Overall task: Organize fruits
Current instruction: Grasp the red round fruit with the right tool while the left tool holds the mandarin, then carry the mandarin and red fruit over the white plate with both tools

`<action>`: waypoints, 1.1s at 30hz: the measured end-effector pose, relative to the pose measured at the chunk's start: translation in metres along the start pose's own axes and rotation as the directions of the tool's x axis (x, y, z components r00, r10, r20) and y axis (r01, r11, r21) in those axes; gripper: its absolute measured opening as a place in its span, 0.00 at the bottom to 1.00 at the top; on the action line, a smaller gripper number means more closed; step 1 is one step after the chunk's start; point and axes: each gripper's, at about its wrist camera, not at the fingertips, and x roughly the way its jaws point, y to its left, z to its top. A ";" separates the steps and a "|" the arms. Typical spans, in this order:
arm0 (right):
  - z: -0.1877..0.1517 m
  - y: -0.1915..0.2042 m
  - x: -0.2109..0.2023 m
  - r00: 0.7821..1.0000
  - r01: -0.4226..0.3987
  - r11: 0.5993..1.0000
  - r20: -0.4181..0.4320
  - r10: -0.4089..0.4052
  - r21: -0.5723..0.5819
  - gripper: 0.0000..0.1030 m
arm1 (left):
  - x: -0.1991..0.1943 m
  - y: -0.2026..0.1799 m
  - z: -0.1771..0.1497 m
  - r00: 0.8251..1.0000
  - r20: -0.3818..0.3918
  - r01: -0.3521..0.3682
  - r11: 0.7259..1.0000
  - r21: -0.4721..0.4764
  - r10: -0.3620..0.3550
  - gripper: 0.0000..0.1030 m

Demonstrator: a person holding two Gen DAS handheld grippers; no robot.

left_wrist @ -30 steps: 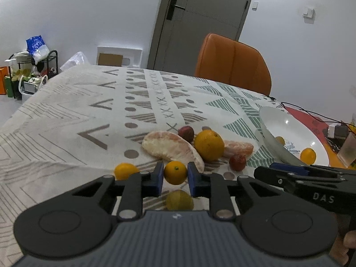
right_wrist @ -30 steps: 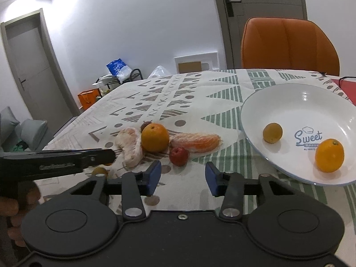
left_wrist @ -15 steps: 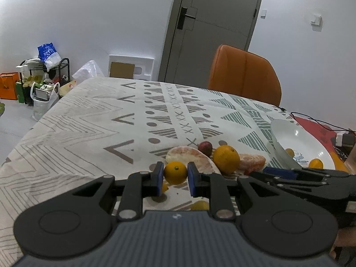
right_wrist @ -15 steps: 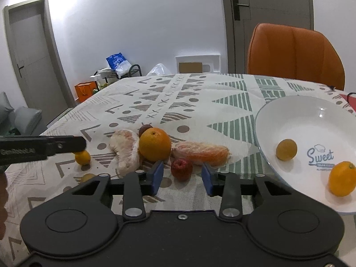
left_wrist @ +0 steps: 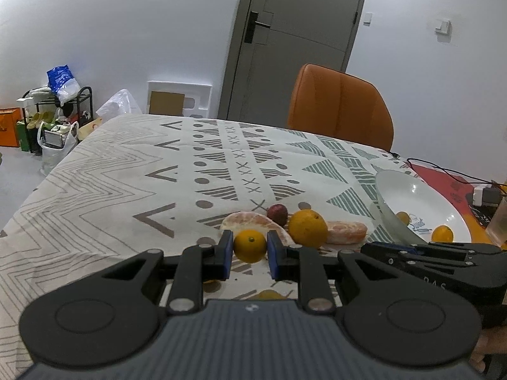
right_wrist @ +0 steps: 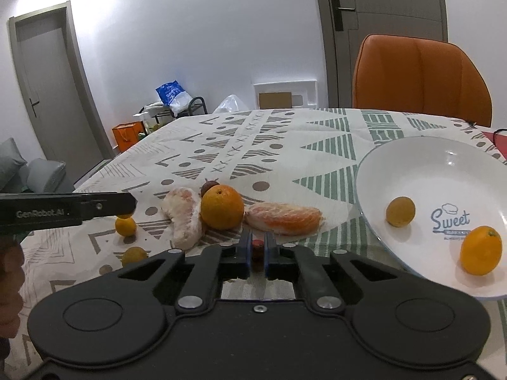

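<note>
A matt woven cloth [left_wrist: 133,171] with printed shapes covers the tabletop. The plate [right_wrist: 450,171] at 3 o'clock looks like glossy white ceramic, catching light spots. Both the left claw [left_wrist: 250,248] and the right claw [right_wrist: 257,248] are matt black plastic with blue pads and small shiny metal pins. The orange [right_wrist: 222,206] has dimpled, slightly shiny peel; the peeled segment [right_wrist: 283,218] looks fibrous. The chair [left_wrist: 340,107] at 12 o'clock looks like smooth leather.

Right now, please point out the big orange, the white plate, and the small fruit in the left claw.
big orange [right_wrist: 222,206], right wrist view, middle of its peel.
white plate [right_wrist: 443,161], right wrist view, bare inner surface.
small orange fruit [left_wrist: 250,245], left wrist view, its front.
</note>
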 end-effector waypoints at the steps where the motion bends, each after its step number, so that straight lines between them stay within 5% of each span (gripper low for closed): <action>1: 0.000 -0.001 0.001 1.000 0.007 1.000 -0.009 -0.007 0.004 0.07 | 0.000 -0.001 0.000 1.000 0.003 0.002 1.000 0.000 -0.002 0.21; 5: 0.000 -0.003 0.004 1.000 0.008 1.000 -0.022 -0.007 0.020 0.21 | -0.003 0.000 0.000 1.000 0.008 -0.001 1.000 0.001 0.001 0.21; 8: -0.001 -0.001 0.008 1.000 0.003 1.000 -0.026 -0.003 0.014 0.51 | -0.004 0.002 -0.001 1.000 0.007 -0.012 1.000 -0.003 0.012 0.21; 11: -0.003 0.004 0.013 0.999 -0.004 1.000 -0.034 0.004 -0.006 0.51 | -0.004 0.005 -0.001 1.000 0.003 -0.020 1.000 -0.005 0.020 0.21; 13: -0.005 0.005 0.016 0.999 -0.013 1.000 -0.049 0.012 -0.011 0.35 | -0.004 0.006 -0.001 1.000 0.001 -0.022 1.000 -0.005 0.022 0.21; 14: -0.006 0.005 0.016 0.998 -0.018 1.000 -0.055 0.018 -0.011 0.18 | -0.004 0.006 -0.001 1.000 0.001 -0.020 1.000 -0.006 0.020 0.21; 33: 0.000 -0.034 -0.047 0.994 0.049 0.995 0.092 -0.056 0.082 0.19 | 0.008 -0.038 -0.001 0.997 -0.006 0.073 0.996 0.044 -0.072 0.21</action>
